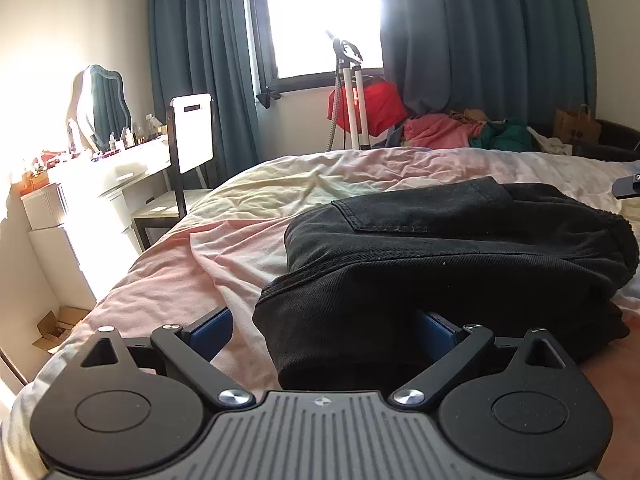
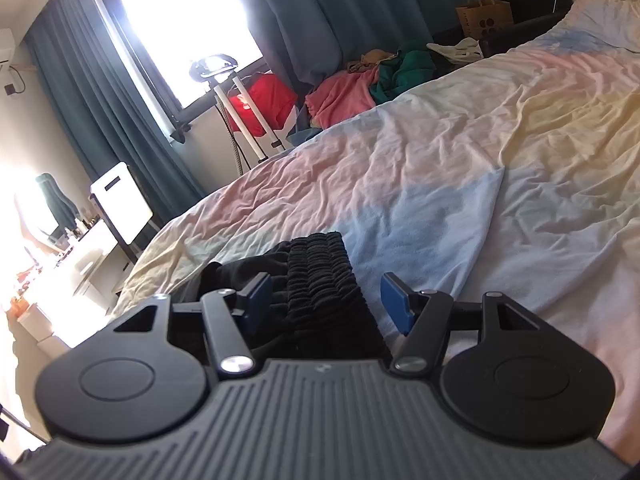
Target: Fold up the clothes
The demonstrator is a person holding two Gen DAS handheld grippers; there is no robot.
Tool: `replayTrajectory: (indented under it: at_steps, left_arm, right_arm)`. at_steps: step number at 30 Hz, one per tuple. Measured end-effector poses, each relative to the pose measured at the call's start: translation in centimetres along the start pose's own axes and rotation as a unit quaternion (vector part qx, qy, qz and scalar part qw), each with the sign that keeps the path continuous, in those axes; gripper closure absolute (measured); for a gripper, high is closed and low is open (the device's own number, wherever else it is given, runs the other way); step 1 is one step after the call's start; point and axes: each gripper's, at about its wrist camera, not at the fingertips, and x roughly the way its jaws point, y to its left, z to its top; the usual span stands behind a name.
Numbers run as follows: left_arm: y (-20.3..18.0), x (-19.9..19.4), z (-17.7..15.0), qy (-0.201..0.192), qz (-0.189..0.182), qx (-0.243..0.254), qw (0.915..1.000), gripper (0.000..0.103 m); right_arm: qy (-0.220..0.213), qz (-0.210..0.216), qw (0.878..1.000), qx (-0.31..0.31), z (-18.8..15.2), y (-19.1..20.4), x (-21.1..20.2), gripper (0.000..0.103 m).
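Left tongs and right tongs agape.

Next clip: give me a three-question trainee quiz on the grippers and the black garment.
1. True or false: both the left gripper and the right gripper are open.
2. The black garment lies on: A) a chair, B) the bed, C) the floor.
3. Fill in: between the right gripper's fingers lies the garment's ribbed ____.

Key: 1 true; 2 B; 3 waistband.
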Motion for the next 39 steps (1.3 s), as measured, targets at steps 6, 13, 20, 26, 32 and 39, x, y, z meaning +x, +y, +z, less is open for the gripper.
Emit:
replayTrajectory:
  at_steps: [6,13,20,26,32,39]
  left_arm:
    - [0.9,-0.2,0.2,-0.010,0.017,-0.030,0.9993,0.005]
    - [2.3,0.0,0.3,-0.002,0.019,-0.075,0.9970,0.002]
    - [2.6,-0.2,0.4,0.001,0.025,-0.089,0.9957,0.001]
    - [2.9,-0.4,0.5,0.004,0.029,-0.102,0.9944,0.001]
    - [3.3,-0.6,0.6,0.007,0.030,-0.121,0.9922,0.001]
    - [3.8,-0.9,0.8,0.011,0.031,-0.143,0.9891,0.001]
  right_arm:
    - [0.002,0.002,1.000,0.000,0.0,0.0,0.0,0.039]
    - [0.004,0.006,1.000,0.005,-0.1,-0.1,0.1,0.039]
    - [0.005,0.010,1.000,0.018,-0.1,-0.4,0.1,0.039]
    - [-0.008,0.038,0.997,0.065,0.3,-1.7,-0.9,0.039]
    - [0.018,0.079,0.982,0.168,0.6,-4.5,-0.4,0.027]
    - [0.075,0.082,0.969,0.220,-0.7,-5.5,1.1,0.017]
